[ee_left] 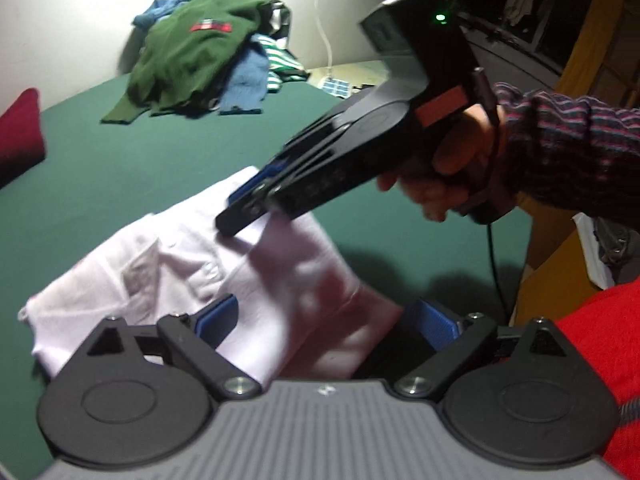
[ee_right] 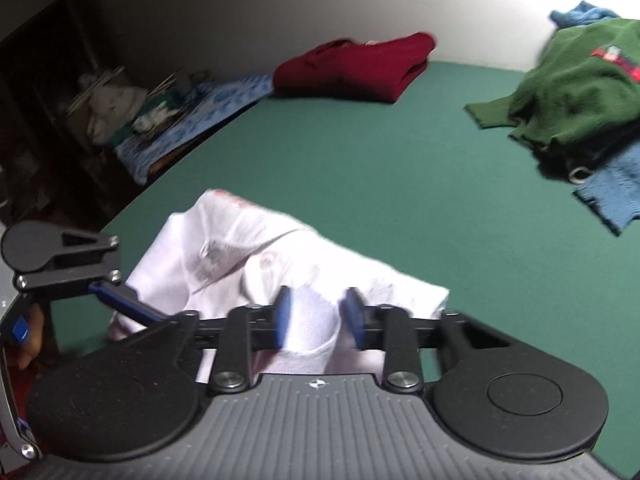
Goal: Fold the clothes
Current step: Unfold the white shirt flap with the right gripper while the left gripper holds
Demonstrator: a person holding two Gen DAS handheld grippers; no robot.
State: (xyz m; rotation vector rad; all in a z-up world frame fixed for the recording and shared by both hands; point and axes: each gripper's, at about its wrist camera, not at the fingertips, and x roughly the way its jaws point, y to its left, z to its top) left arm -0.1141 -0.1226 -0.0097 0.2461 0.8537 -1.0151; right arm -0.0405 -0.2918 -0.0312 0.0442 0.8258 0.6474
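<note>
A white shirt [ee_left: 280, 264] lies partly folded on the green bed sheet [ee_left: 168, 160], its collar and a button showing. My left gripper [ee_left: 325, 318] is wide open just above the shirt's near edge, with nothing pinched. A hand in a striped sleeve [ee_left: 568, 152] holds my right gripper [ee_left: 236, 216], which points down at the shirt's far fold. In the right wrist view the white shirt [ee_right: 256, 256] fills the foreground. The right gripper [ee_right: 320, 316] has its blue pads a little apart, with white cloth in the gap that does not look pinched. One of the left gripper's fingers [ee_right: 128, 302] shows at the left.
A heap of clothes topped by a green sweater [ee_left: 192, 52] [ee_right: 580, 88] sits far back on the bed, with a blue knit [ee_right: 616, 188] under it. A folded dark red sweater [ee_right: 360, 66] lies near the wall. Clutter [ee_right: 132, 112] stands beyond the bed's left edge.
</note>
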